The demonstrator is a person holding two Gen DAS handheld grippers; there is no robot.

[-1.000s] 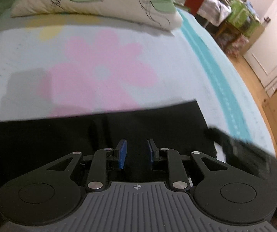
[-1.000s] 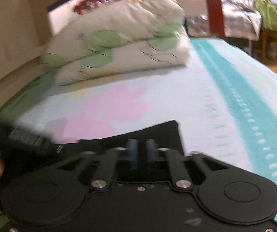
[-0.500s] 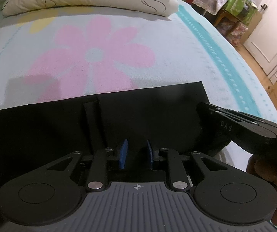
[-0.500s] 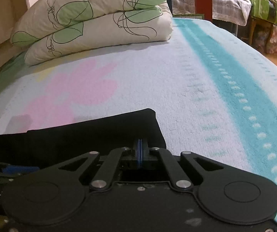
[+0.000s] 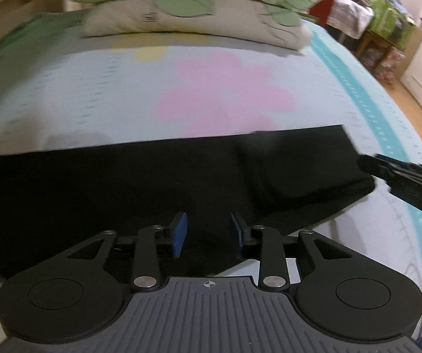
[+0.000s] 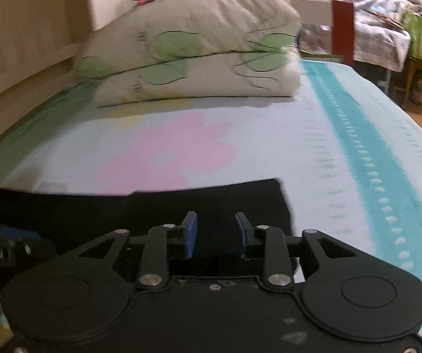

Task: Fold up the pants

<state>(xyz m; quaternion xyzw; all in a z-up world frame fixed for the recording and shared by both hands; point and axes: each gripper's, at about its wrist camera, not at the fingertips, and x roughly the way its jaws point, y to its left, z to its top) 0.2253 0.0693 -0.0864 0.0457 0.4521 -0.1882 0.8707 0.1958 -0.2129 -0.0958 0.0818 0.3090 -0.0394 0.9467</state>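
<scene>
Black pants lie flat across the bed, stretched left to right, with a folded-over layer at their right end. My left gripper is open and empty, just above the near edge of the pants. My right gripper is open and empty over the right end of the pants. The right gripper's body shows at the right edge of the left wrist view. The left gripper's body shows at the left edge of the right wrist view.
The bed has a pale sheet with a pink flower and a teal stripe. Stacked leaf-print pillows lie at the far end. A headboard is at the left, furniture and clutter at the right.
My right gripper has opened; it was shut half a second ago. My left gripper has opened wider. Both have pulled back slightly from the pants, and the views have tilted up.
</scene>
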